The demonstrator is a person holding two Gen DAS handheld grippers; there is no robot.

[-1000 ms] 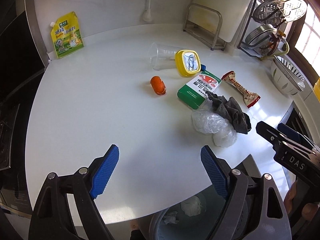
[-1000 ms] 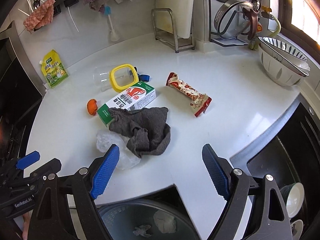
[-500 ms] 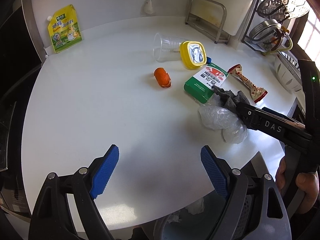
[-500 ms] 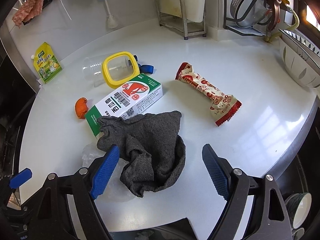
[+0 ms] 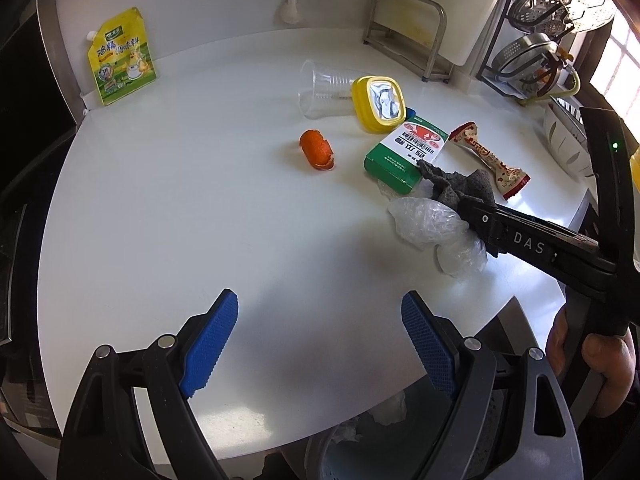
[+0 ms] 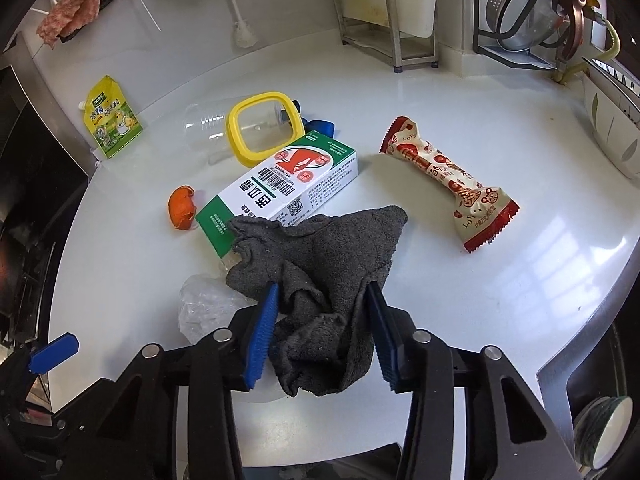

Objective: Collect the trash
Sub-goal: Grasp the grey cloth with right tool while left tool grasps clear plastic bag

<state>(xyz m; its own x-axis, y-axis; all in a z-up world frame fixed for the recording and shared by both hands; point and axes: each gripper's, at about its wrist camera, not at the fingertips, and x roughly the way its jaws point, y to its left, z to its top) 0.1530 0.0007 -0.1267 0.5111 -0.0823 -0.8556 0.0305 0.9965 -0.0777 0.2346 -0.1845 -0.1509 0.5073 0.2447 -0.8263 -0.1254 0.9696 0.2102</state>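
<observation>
Right gripper [image 6: 322,330] fingers just been closing, pinching grey cloth [image 6: 320,256] between them, over plastic bag [image 6: 204,304]. Left gripper [image 5: 320,340] wide, empty. Advice: squeeze firm, lift straight, leave box [image 6: 280,184] beyond fingertips undisturbed.

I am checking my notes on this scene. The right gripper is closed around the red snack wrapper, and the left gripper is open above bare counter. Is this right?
Not quite. The right gripper has just been closing on the grey cloth, not the red snack wrapper, which lies untouched to the side. The right wrist view shows it. The left gripper is open above bare counter, as you wrote.
</observation>
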